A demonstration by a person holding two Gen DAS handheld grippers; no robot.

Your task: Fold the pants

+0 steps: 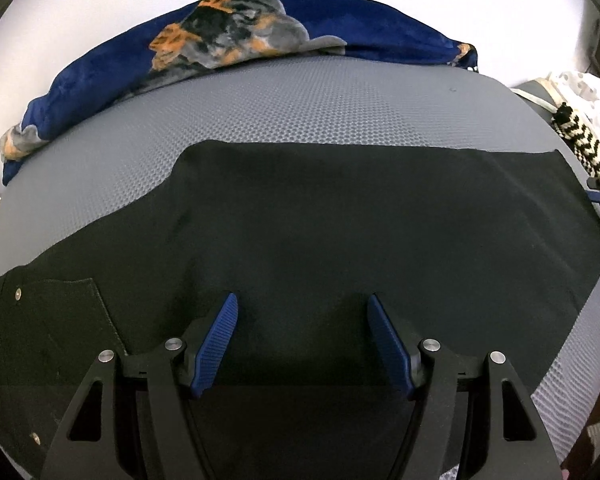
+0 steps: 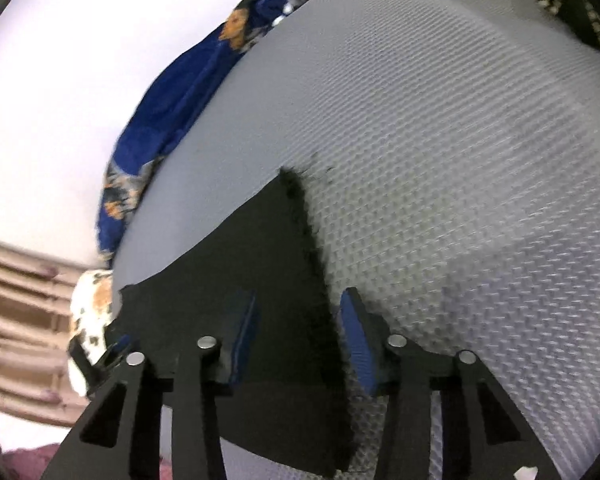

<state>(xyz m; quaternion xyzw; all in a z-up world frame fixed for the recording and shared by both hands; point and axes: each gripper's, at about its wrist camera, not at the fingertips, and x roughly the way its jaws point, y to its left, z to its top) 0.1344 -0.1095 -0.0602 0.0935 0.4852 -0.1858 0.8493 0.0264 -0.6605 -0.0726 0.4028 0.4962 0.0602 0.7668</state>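
Black pants (image 1: 340,220) lie flat across a grey mesh mattress (image 1: 300,104). A back pocket with a rivet (image 1: 52,312) shows at the left, and the leg end (image 1: 572,200) reaches the right side. My left gripper (image 1: 302,298) hovers over the middle of the pants, jaws wide apart with nothing between them. My right gripper (image 2: 302,294) is at the frayed leg hem (image 2: 300,208). That hem edge runs between its blue pads (image 2: 356,332), and a gap shows on both sides. The right wrist view is blurred.
A blue blanket with orange and grey print (image 1: 228,40) is bunched along the mattress's far edge by a white wall. A black-and-white zigzag cloth (image 1: 584,140) and a white dotted cloth (image 1: 580,88) lie at the right. Bare mattress (image 2: 460,160) stretches beyond the hem.
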